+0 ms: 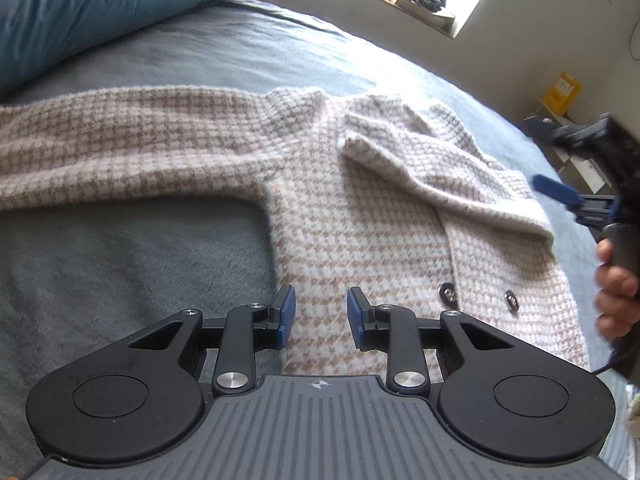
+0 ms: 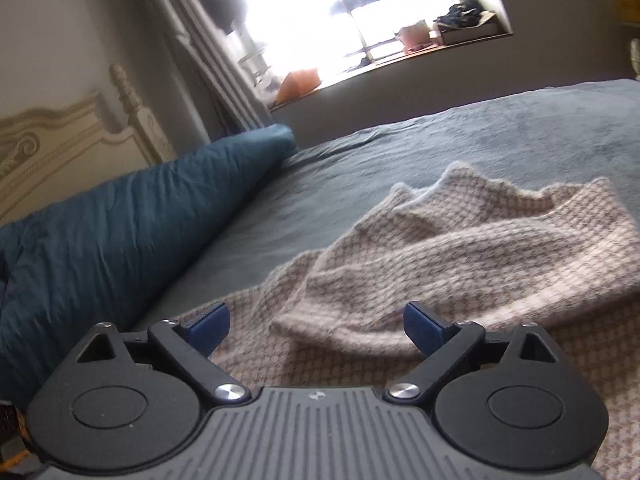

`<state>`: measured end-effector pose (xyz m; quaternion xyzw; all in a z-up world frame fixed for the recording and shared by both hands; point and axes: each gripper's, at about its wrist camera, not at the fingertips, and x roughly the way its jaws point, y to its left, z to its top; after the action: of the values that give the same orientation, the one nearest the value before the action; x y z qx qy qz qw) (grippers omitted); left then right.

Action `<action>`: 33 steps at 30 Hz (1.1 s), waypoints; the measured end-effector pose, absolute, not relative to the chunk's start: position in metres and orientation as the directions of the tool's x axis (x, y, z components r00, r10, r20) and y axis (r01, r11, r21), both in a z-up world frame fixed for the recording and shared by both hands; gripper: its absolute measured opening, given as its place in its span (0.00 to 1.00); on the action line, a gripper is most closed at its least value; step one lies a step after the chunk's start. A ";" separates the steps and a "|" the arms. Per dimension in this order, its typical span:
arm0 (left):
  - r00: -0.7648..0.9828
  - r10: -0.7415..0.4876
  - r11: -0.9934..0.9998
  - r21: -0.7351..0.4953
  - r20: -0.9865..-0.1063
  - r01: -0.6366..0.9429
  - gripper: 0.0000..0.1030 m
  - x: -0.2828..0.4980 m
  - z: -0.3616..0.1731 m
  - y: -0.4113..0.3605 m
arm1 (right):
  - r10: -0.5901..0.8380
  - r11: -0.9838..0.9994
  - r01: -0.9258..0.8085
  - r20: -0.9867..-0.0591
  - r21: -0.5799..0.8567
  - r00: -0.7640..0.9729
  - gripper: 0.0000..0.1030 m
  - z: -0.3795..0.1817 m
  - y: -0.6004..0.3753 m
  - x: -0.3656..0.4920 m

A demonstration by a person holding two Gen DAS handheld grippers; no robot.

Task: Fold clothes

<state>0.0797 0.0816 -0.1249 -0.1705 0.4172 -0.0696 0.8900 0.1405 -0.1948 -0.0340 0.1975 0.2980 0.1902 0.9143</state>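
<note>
A cream and tan houndstooth knit cardigan (image 1: 360,220) lies spread on a grey-blue bed cover (image 1: 120,264). One sleeve (image 1: 120,152) stretches out to the left; the other sleeve (image 1: 440,172) is folded across the body, above two metal buttons (image 1: 448,294). My left gripper (image 1: 320,312) hovers open over the cardigan's lower body, nothing between its blue pads. My right gripper (image 1: 560,196) shows at the right edge, held by a hand (image 1: 616,292). In the right wrist view the right gripper (image 2: 316,324) stands wide open just above the cardigan (image 2: 460,248), at the cuff (image 2: 344,324) of the folded sleeve.
A teal pillow (image 1: 100,12) lies at the bed's head, by a carved cream headboard (image 2: 60,148). A bright window with a cluttered sill (image 2: 400,48) is on the far wall. Boxes and a yellow item (image 1: 562,90) stand beyond the bed's right edge.
</note>
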 end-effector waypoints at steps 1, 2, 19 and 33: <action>0.646 -0.265 0.932 -0.362 -0.716 -0.019 0.28 0.082 -0.125 0.081 | 0.453 0.841 -0.201 -0.452 0.501 0.768 0.94 -0.029 -0.208 0.141; 0.649 -0.263 0.932 -0.362 -0.714 -0.019 0.29 0.085 -0.124 0.080 | 0.440 0.831 -0.173 -0.435 0.528 0.786 0.95 -0.025 -0.220 0.141; 0.630 -0.320 0.892 -0.449 -0.708 -0.052 0.49 0.211 -0.143 0.038 | -0.018 0.649 0.467 -0.601 0.600 0.799 0.78 -0.085 -0.434 0.133; 0.656 -0.355 0.751 -0.621 -0.667 -0.225 0.47 0.241 -0.171 0.046 | 0.158 0.920 0.159 -0.708 0.359 0.688 0.48 -0.125 -0.394 0.185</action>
<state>0.2408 0.0455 -0.1714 -0.3509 0.4131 -0.0385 0.8395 0.1855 -0.3938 -0.1253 0.2006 0.3950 -0.0004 0.8965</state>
